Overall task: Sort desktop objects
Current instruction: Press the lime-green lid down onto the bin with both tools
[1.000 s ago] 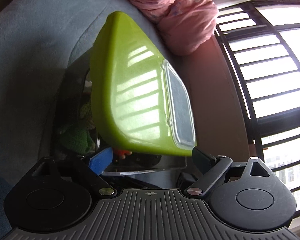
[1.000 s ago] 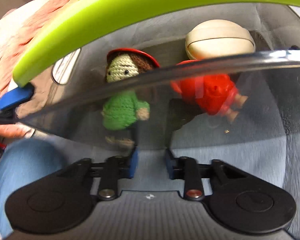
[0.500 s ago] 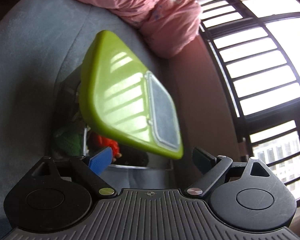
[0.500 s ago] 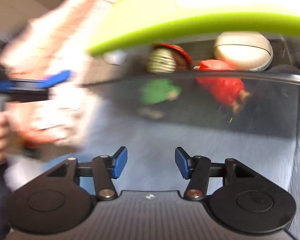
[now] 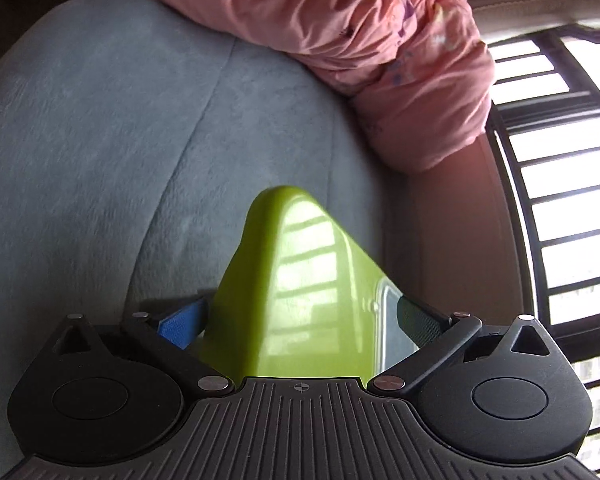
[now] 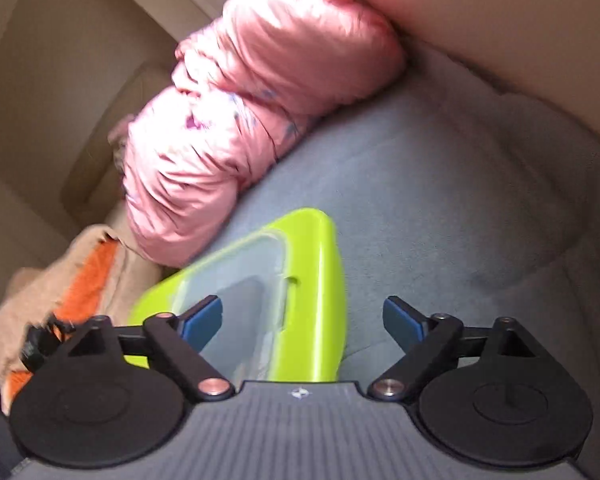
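Left wrist view: the left gripper [image 5: 300, 316] is seen with its jaws opening, and a green lid [image 5: 300, 292] with a clear panel at its right side is seen between the two pads. The blue left pad [image 5: 182, 322] stands just beside the lid's left edge and the dark right pad [image 5: 414, 322] just beside the clear panel; whether either pad is pressed against the lid cannot be told, since the lid runs down out of sight behind the gripper body. Grey upholstery [image 5: 120, 140] is spread behind the lid, a pink quilted garment [image 5: 360, 40] is heaped across it at the top, and a barred window [image 5: 560, 180] is seen at the right. Right wrist view: the right gripper [image 6: 302, 318] is shown with its jaws opening and nothing clamped between them. The lid [image 6: 312, 300] is seen lying flat on the grey upholstery [image 6: 460, 200], low and left of centre, its clear panel partly covered by the left pad [image 6: 202, 320], which lies in front of it. The right pad [image 6: 404, 322] is set clear of the lid, over bare upholstery. The pink garment [image 6: 240, 120] is piled just beyond the lid's far corner, and a tan and orange cloth [image 6: 60, 280] is seen at the left edge. Some motion blur is present in this view.
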Available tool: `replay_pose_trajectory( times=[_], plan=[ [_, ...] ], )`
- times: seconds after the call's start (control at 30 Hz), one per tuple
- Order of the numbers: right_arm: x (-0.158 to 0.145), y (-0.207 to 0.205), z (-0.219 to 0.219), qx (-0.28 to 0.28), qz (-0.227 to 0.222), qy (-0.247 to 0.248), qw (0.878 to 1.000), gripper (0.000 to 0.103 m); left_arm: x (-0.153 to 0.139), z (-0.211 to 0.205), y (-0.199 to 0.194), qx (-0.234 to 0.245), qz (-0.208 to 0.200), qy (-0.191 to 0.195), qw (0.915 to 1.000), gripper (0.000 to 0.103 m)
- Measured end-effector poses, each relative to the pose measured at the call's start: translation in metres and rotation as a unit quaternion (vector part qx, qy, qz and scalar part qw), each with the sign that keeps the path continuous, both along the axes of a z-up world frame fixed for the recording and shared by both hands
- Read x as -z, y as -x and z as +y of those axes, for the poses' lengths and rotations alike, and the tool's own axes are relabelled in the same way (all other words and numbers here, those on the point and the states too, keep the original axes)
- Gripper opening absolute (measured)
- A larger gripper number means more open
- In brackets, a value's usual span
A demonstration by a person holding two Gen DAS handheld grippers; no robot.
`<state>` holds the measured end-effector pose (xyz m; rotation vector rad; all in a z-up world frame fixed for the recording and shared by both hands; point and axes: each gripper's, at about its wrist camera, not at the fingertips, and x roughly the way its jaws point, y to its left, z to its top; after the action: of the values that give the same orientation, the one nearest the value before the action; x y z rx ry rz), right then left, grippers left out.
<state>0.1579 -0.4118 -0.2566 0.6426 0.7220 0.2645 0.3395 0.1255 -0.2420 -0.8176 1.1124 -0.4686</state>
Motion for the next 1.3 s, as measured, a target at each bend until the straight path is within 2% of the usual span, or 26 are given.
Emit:
replay_pose_trajectory(
  times=[0.1, 0.13, 0.17, 0.23, 0.3, 0.5, 0.63, 0.77, 0.87, 1.0, 1.13, 1.23, 1.3],
  plan=[
    [0.029, -0.025, 0.015, -0.028, 0.014, 0.017, 0.999, 0.087, -0.001, -0.018, -0.019, 0.018, 0.01, -0.047, 0.9987, 0.103],
    [0.033, -0.029, 0.017, -0.032, 0.015, 0.012, 0.999, 0.075, -0.004, -0.023, -0.019, 0.017, 0.001, -0.065, 0.9978, 0.103],
    [0.037, -0.033, 0.017, -0.036, 0.016, 0.005, 0.999, 0.068, -0.008, -0.027, -0.018, 0.015, -0.009, -0.082, 0.9965, 0.1],
    [0.038, -0.036, 0.016, -0.018, 0.028, -0.023, 0.999, 0.064, -0.019, -0.034, -0.009, 0.018, -0.025, -0.117, 0.9926, 0.097],
    [0.029, -0.036, 0.013, -0.019, 0.022, -0.013, 1.0, 0.063, -0.027, -0.033, 0.004, 0.017, -0.027, -0.146, 0.9888, 0.097],
    [-0.006, -0.014, 0.032, -0.048, -0.001, 0.001, 0.999, 0.063, -0.038, 0.005, 0.052, -0.013, -0.027, -0.107, 0.9938, 0.097],
    [-0.006, -0.018, 0.051, -0.062, 0.012, -0.003, 0.998, 0.064, -0.028, 0.024, 0.045, -0.045, -0.012, -0.099, 0.994, 0.097],
    [0.003, -0.035, 0.065, -0.04, 0.028, 0.007, 0.999, 0.064, -0.011, 0.017, 0.02, -0.033, 0.007, -0.128, 0.9912, 0.095],
    [0.013, -0.041, 0.06, -0.027, 0.052, -0.015, 0.998, 0.065, -0.013, 0.031, 0.024, -0.054, -0.003, -0.078, 0.9955, 0.095],
    [0.007, -0.024, 0.046, -0.006, 0.042, -0.032, 0.999, 0.068, -0.011, 0.064, 0.05, -0.086, -0.002, -0.053, 0.9949, 0.098],
    [0.008, -0.002, 0.041, -0.01, 0.031, -0.012, 0.999, 0.07, 0.007, 0.068, 0.082, -0.045, 0.031, 0.001, 0.9985, 0.099],
    [0.016, 0.007, 0.042, -0.019, 0.031, -0.027, 0.999, 0.07, 0.016, 0.044, 0.09, -0.011, 0.048, -0.017, 0.9987, 0.099],
    [0.022, 0.006, 0.044, -0.021, 0.03, -0.045, 0.998, 0.063, 0.012, 0.028, 0.086, -0.011, 0.049, -0.057, 0.9971, 0.099]
  ],
)
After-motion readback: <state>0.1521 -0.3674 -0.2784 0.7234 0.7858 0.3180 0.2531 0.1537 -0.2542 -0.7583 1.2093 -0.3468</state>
